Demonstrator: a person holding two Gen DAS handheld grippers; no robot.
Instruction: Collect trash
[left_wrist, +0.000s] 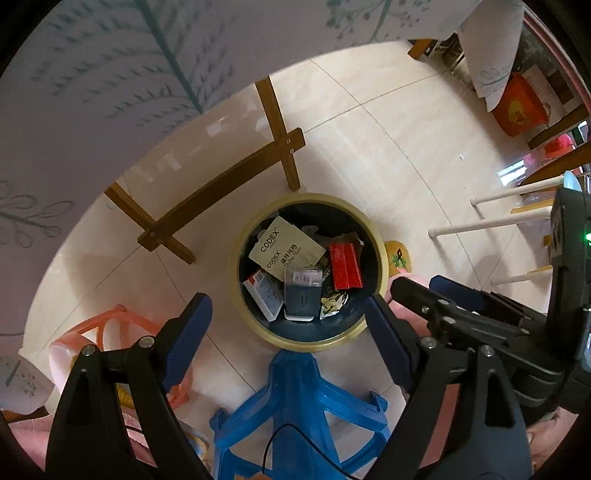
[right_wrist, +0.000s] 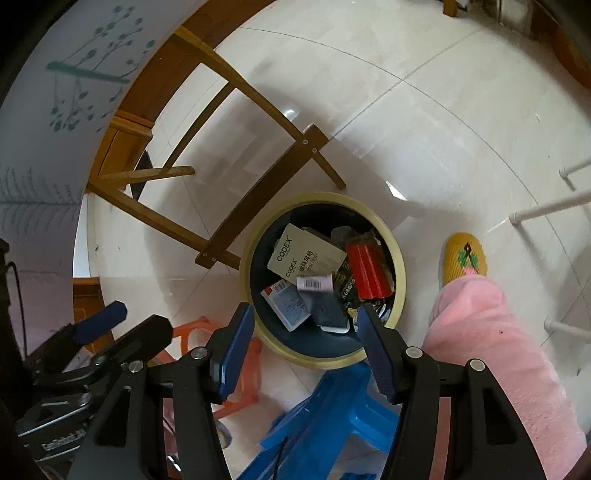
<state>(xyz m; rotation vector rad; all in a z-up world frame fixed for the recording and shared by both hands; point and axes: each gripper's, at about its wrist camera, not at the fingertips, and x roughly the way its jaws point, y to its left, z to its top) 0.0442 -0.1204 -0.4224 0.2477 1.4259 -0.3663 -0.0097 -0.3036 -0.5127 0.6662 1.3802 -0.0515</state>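
Blue rubber pads, two pairs, both mine: the left gripper (left_wrist: 288, 332) has its fingers spread wide and empty; the right gripper (right_wrist: 304, 341) likewise stands wide apart with nothing between its pads. Both hang directly above the trash bin (left_wrist: 382, 251), presumably so that anything let go falls straight inside. Item: bin, round, pale yellow rim, dark interior, standing on the tiled floor (left_wrist: 369, 122). Contents, lying loose: one cream CODEX carton (left_wrist: 286, 249) flat near the far wall; one red packet (left_wrist: 345, 266) to its right; one small white box with barcode label (right_wrist: 314, 283) near the middle; one printed blue-and-white box (left_wrist: 264, 293) at the left; crumpled foil wrappers (left_wrist: 334, 304) on the near side. The trash thus sits collected in the bin, and I judge this stage of the task largely done, unless more waits out of view. Surroundings: a blue plastic stool (left_wrist: 299, 402) just this side of the bin, an orange stool (right_wrist: 236, 362) beside it, wooden table legs (left_wrist: 221, 184) beyond, and my pink-trousered leg (right_wrist: 491, 354) with yellow knitted slipper (right_wrist: 463, 258) at the right.
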